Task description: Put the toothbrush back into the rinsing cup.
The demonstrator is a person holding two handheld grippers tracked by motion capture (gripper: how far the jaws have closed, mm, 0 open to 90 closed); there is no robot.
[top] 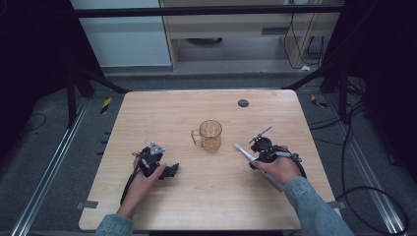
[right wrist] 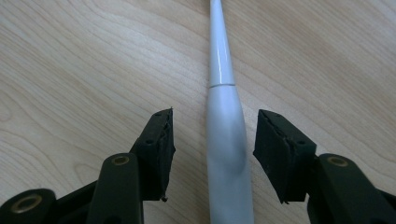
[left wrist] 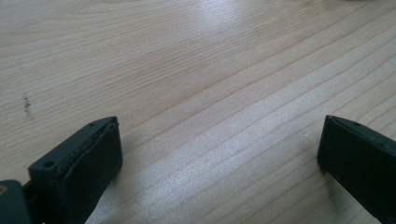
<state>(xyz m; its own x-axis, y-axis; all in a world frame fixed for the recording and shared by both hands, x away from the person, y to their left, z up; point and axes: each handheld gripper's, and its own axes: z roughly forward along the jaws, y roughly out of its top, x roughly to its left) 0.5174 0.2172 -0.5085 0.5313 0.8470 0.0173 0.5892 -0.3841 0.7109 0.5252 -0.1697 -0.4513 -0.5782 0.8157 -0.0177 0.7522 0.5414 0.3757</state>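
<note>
On the pale wooden table (top: 162, 115), the slim white plastic toothbrush (right wrist: 225, 140) is lying untouched between the released right gripper (right wrist: 214, 149) jaws, at four o'clock from the amber glass mug (top: 210, 135). The left gripper (left wrist: 219, 154) is gaping wide over bare wood, and grey carpet (top: 44, 142) is surrounding the table.

White toothbrush (right wrist: 227, 140), probably electric, lying flat on table.

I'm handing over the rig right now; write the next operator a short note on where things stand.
Left gripper: open, nothing between its jaws, low over the bare table.
Right gripper: jaws straddle the white toothbrush, gaps on both sides, so no grip yet.
The toothbrush lies flat on the table, right of the amber glass mug, which stands upright mid-table.
Done: the right gripper is lined up.
Left: close, lift; probably the brush goes in the mug.
</note>
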